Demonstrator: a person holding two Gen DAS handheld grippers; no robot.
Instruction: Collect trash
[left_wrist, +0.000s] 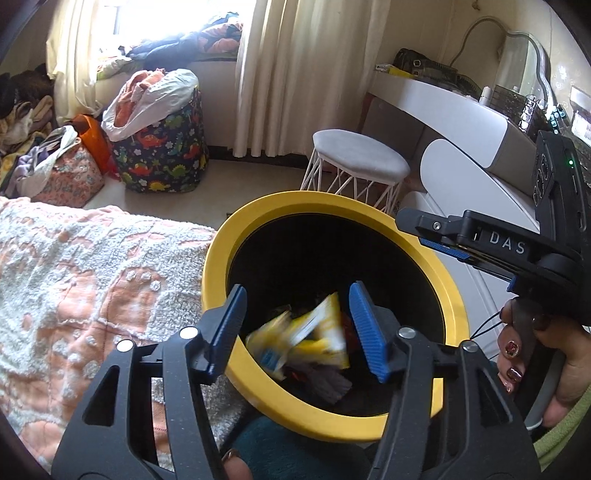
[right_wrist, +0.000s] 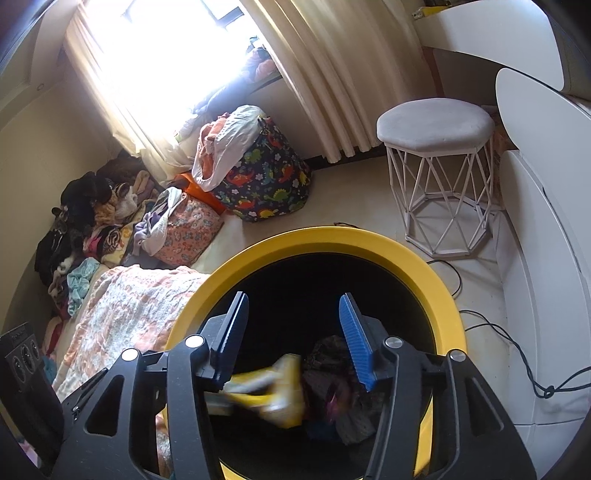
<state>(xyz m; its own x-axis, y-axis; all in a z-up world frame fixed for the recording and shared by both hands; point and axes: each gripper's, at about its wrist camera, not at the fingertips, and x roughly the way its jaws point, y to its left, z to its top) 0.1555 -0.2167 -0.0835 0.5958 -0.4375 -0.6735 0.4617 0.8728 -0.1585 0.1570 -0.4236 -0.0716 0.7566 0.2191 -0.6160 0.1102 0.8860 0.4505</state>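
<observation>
Blue ribbed pads of the left gripper stand roughly half apart and grip nothing; between and just below them a crumpled yellow-and-white plastic wrapper shows motion-blurred, apparently loose and falling inside the round black bin with a yellow plastic rim. The right gripper is likewise about half open and empty, with the same wrapper smeared below and left of its fingers, over darker scraps of trash lying deeper in the bin.

The step in hand looks like the drop. To do it well, I judge both sets of fingers should stay centred over the opening and inside the rim line until the wrapper settles, because so light a piece could drift or catch on a pad; neither finger should knock the rim when withdrawn.

Left of the fingers lies a peach-and-white fleecy blanket. Beyond the fingertips, past the bin, stands a white wire-legged stool with a grey seat.
</observation>
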